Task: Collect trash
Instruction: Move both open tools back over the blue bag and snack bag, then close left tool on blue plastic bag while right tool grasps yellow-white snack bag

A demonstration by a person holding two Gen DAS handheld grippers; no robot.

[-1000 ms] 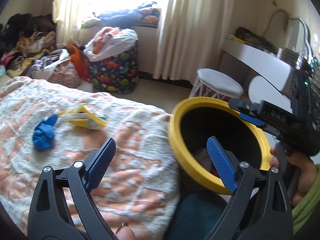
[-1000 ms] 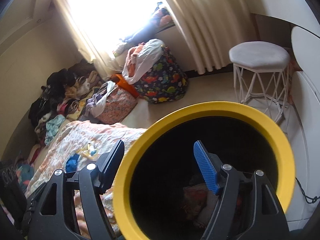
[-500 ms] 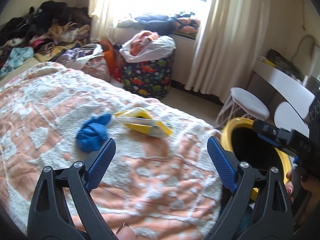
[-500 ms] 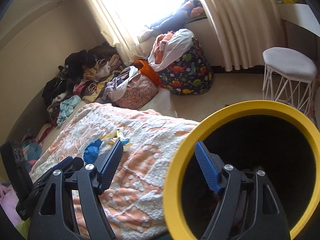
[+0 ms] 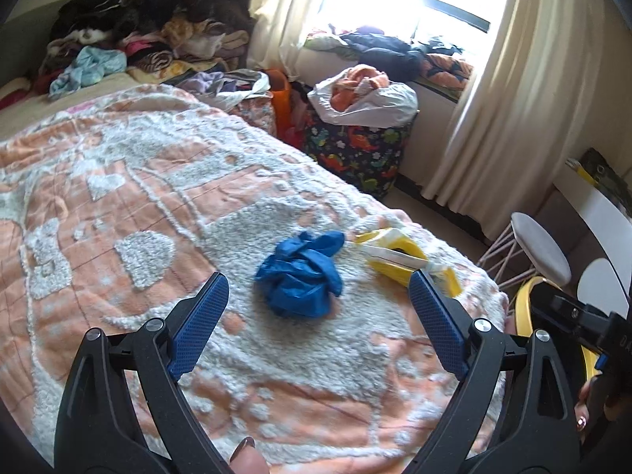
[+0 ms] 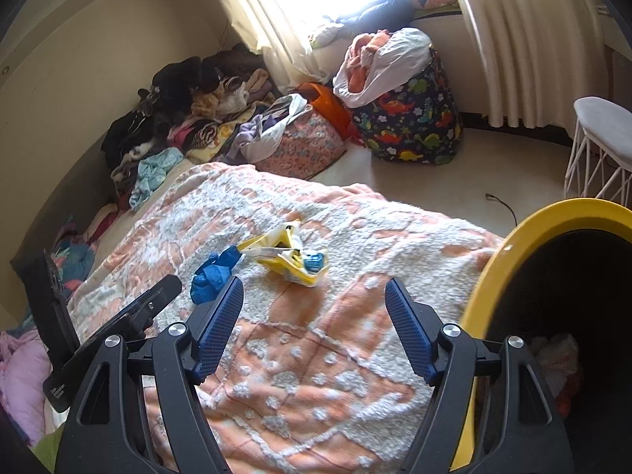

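I am standing at the foot of a bed covered by a fluffy peach-and-white patterned blanket point(image 5: 166, 205), which I use as my landmark. Off the blanket's right edge stands a black bin with a yellow rim point(image 6: 513, 245); some pale and red scraps lie in its dark bottom, hard to make out.

On the blanket, near that right edge, lie two pieces of trash. The crumpled blue glove point(image 5: 302, 272) sits further in from the edge. The torn yellow-and-white wrapper point(image 5: 395, 252) lies just beside it on the bin side, its long axis running roughly toward the bin.

My left gripper point(image 5: 316, 326) is spread wide with nothing between its blue pads, and the glove lies straight ahead of it. This tool looks the nearer one. My right gripper point(image 6: 314, 328) is also spread and empty, with the wrapper ahead and slightly left.

Whether the glove touches the wrapper I cannot tell. The bin is cut off in both views.
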